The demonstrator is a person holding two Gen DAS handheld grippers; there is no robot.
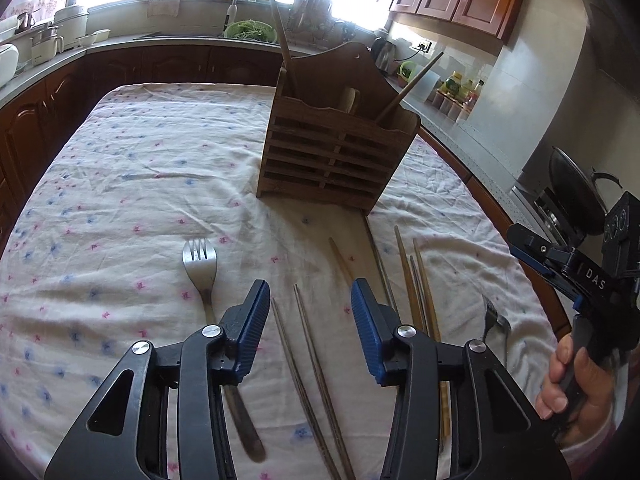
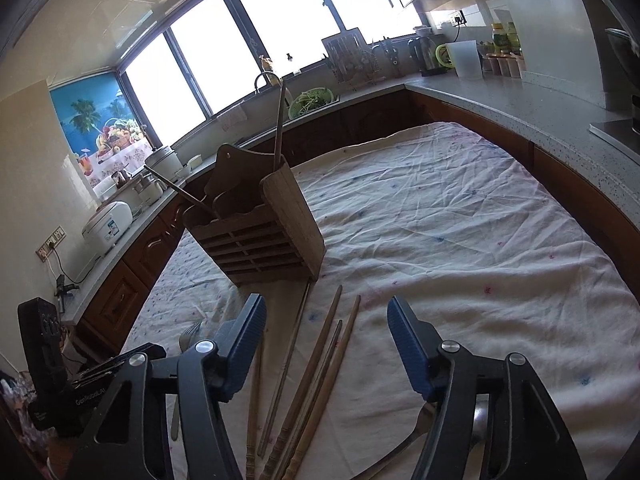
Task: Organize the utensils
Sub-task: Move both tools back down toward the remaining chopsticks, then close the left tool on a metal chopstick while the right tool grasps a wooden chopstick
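Both grabbers, the left gripper (image 1: 310, 300) and the right gripper (image 2: 326, 320), are wide open and hold nothing above the chopsticks (image 2: 316, 380) and fork (image 1: 200, 260) lying before the wooden holder (image 1: 332, 148).

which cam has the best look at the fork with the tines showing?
Left wrist: the fork lies on the tablecloth with tines and neck clear, handle passing under the left gripper. Right wrist shows only a blurred sliver behind its finger.

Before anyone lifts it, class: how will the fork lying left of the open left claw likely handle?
The fork looks like metal, so probably stiff and slippery. It lies flat on the wrinkled tablecloth, so the left claw may struggle to get under it. It seems unlikely to roll.
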